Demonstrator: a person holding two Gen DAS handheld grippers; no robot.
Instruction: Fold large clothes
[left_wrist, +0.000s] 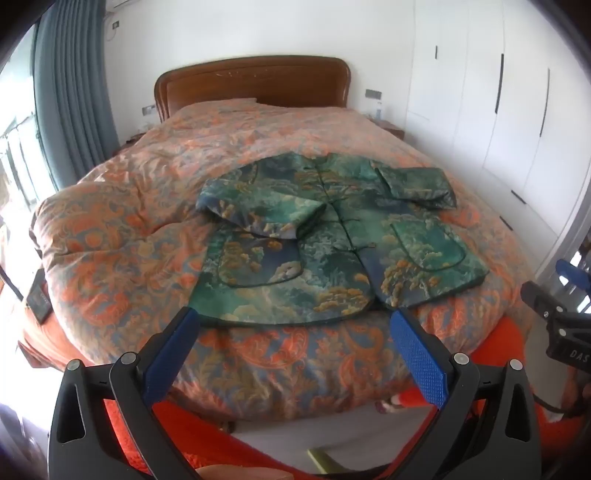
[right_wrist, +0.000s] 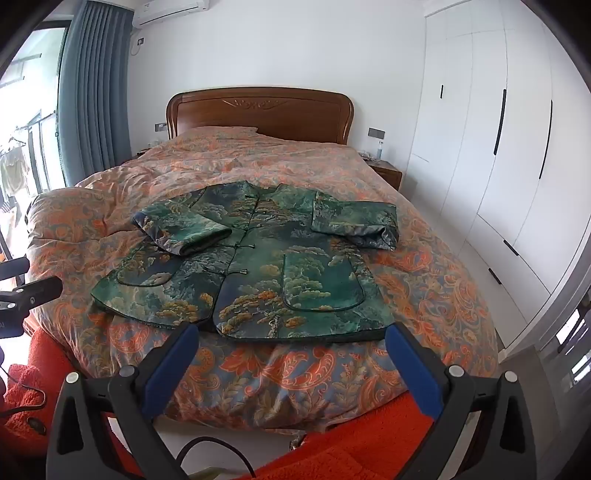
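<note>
Green brocade jacket (left_wrist: 325, 236), padded, woven with gold-and-orange trees and pale clouds, lies face up and flat on the orange-and-blue paisley quilt (left_wrist: 122, 221) of a wide bed. From the left wrist view it fills the centre of the frame; its collar points to 12 o'clock, toward the curved brown wooden headboard (left_wrist: 255, 79), and its hem runs across at 6 o'clock, near the foot edge of the quilt. A row of dark knot buttons closes the front. Both sleeves are folded inward: one rests over the chest toward 9 o'clock, the other is doubled back at about 2 o'clock, lying partly on the quilt. Two rounded patch pockets with dark piping sit on the lower panels.

The left gripper (left_wrist: 295, 325), black with blue ribbed pads, hangs over the foot of the bed with its fingers spread wide, nothing between them, clear of the hem. The right gripper (right_wrist: 291, 341) is likewise spread wide and empty, just short of the jacket's (right_wrist: 251, 273) hem. In the left wrist view the right tool's black body shows at 3 o'clock, bearing the white letters "DAS"; the rest is cut off.

Orange fleecy fabric (right_wrist: 343, 450) shows at 6 o'clock. A blue-grey curtain (right_wrist: 92, 92) hangs at 10 o'clock, a white air conditioner (right_wrist: 170, 11) at 11 o'clock, white wardrobe doors (right_wrist: 491, 122) at 2 o'clock.
</note>
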